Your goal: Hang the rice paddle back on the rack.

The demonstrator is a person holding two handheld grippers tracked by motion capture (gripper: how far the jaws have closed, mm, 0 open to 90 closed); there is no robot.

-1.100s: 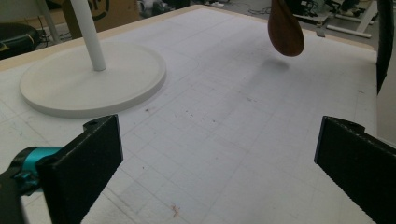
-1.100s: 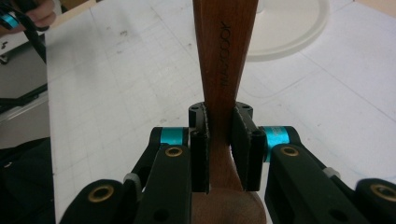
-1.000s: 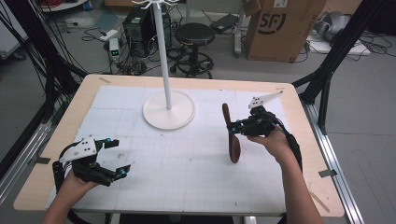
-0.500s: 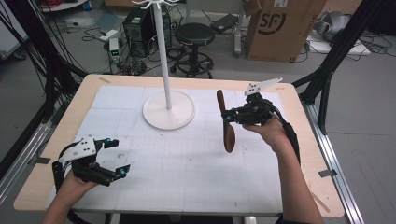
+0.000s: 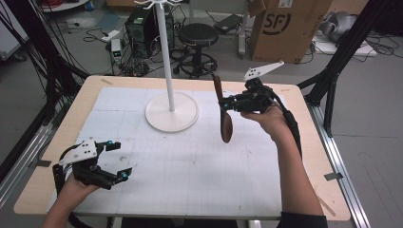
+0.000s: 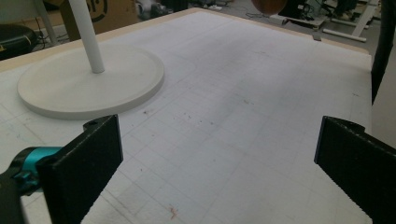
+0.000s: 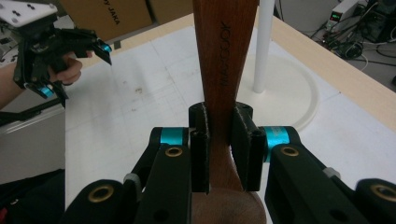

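The person's right gripper (image 5: 227,102) is up in the air over the far right part of the table (image 5: 304,156), its jaws clamped on a wooden spoon (image 5: 223,114). From the high view the spoon hangs clear of the surface, roughly upright with a slight tilt, the bowl at the bottom end and the handle rising above the jaws. It sits to the right of the white stand (image 5: 171,111), near its round base but apart from it. In the right gripper view the two black pads press on either side of the spoon's (image 7: 226,70) narrow neck, with the bowl just below the jaws and the handle, which carries some lettering I cannot read, running up out of the top of the picture; the stand's pole (image 7: 264,46) rises just behind it.

The left gripper (image 5: 121,161) rests low at the near left corner of the table, held in the person's hand. Its jaws stand wide apart with nothing between them, just the white gridded mat (image 6: 243,116) beyond, and the stand's base (image 6: 88,86) lies ahead and to the left in the left gripper view
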